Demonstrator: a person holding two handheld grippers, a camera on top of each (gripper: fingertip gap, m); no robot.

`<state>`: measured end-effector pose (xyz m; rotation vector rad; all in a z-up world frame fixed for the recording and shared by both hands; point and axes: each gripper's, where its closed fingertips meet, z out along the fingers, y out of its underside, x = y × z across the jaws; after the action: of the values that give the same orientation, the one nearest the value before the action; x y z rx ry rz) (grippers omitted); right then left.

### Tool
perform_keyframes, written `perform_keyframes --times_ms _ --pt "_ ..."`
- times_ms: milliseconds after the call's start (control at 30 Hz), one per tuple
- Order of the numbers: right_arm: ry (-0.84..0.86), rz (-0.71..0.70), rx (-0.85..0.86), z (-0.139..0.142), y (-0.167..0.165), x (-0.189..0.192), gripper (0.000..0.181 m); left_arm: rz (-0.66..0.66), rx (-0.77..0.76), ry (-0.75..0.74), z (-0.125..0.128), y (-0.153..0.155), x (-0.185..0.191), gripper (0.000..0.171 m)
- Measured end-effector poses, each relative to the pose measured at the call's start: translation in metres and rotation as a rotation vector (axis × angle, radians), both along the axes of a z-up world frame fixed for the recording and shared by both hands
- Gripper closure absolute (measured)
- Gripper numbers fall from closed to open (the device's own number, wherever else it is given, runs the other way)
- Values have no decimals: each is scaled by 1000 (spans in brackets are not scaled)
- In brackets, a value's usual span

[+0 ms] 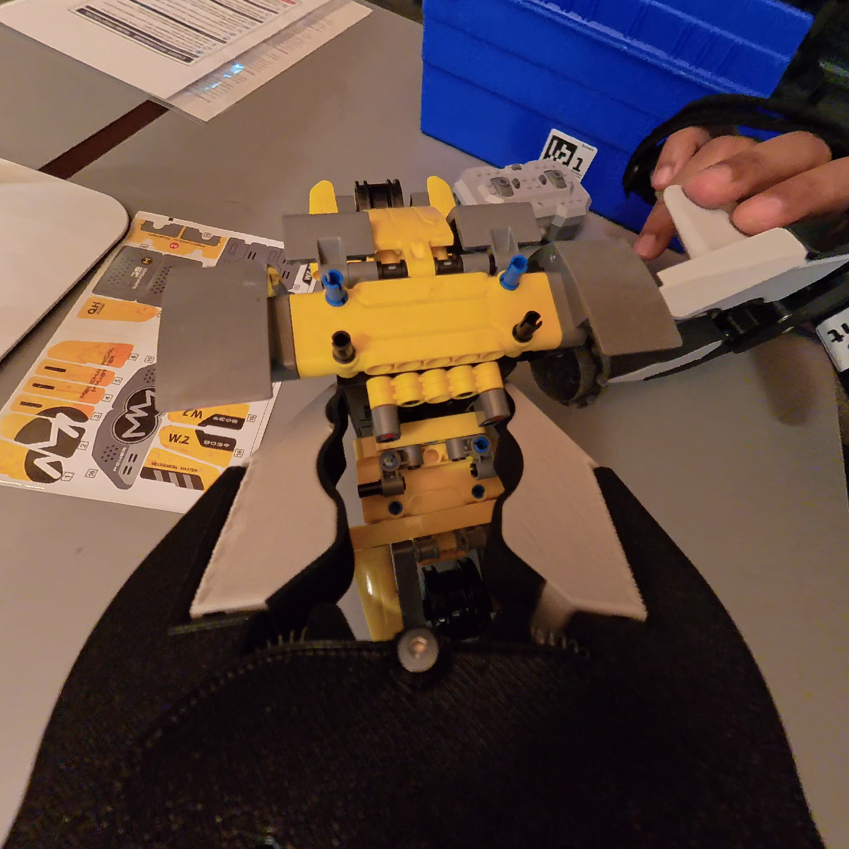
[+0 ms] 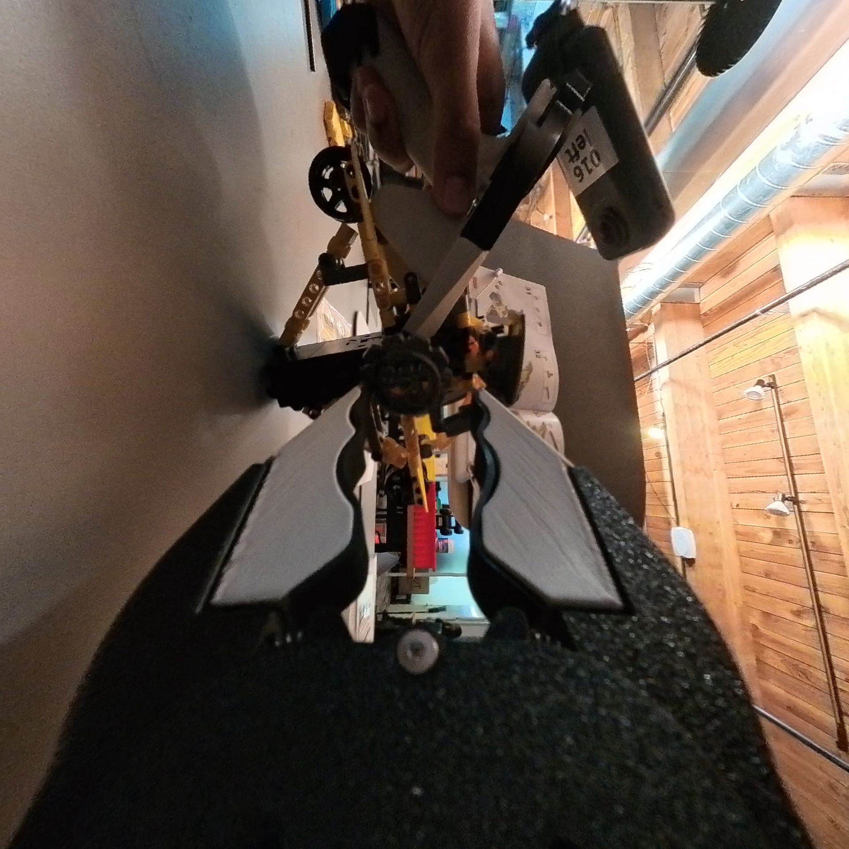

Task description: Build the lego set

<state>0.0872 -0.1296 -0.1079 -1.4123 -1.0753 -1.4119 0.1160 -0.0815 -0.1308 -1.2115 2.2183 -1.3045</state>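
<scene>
Black fabric fills the bottom of the left wrist view, and beyond it the left gripper (image 1: 420, 459) is seen with its jaws clamped on the narrow rear part of a yellow brick-built vehicle (image 1: 422, 317), whose sides are pressed by the dark wavy pads. The model's wider front, with grey panels, blue pins and black pins, is carried beyond the fingertips above the grey table (image 1: 643, 482). A sticker sheet (image 1: 115, 390) is laid flat on the table to the left, printed papers (image 1: 193, 41) lie farther back, and a blue box (image 1: 574, 78) stands behind, with a grey brick unit (image 1: 523, 193) just in front of it. The right gripper (image 1: 735, 285) is shown at the right of this view, held by a hand (image 1: 735, 183), its tip at a black wheel (image 1: 569, 372) on the model's side.

From the right wrist view, which is turned sideways, that wheel (image 2: 404, 372) is seen face-on between the fingertips of the right gripper (image 2: 416, 404); the jaws are set apart by a clear gap, and whether the wheel is actually touched cannot be told. Only here are the left gripper's camera body (image 2: 615, 151), the hand holding it (image 2: 427, 92), an open instruction booklet (image 2: 537, 349) and a wooden wall (image 2: 758, 459) shown.
</scene>
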Motion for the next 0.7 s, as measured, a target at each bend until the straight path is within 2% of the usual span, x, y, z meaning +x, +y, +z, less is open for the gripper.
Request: perform_keyframes --times_ms 167,467,567,700 --pt "11 -7 -27 -4 -2 2 154 2 3 -2 0 0 0 111" --pt "103 -22 -69 -11 -5 4 158 15 0 -5 0 1 0 111" --pt "294 -11 -112 -21 -7 4 160 23 0 -7 0 1 -1 111" --pt "785 22 -164 -30 -7 -8 158 29 5 -4 0 1 0 111"
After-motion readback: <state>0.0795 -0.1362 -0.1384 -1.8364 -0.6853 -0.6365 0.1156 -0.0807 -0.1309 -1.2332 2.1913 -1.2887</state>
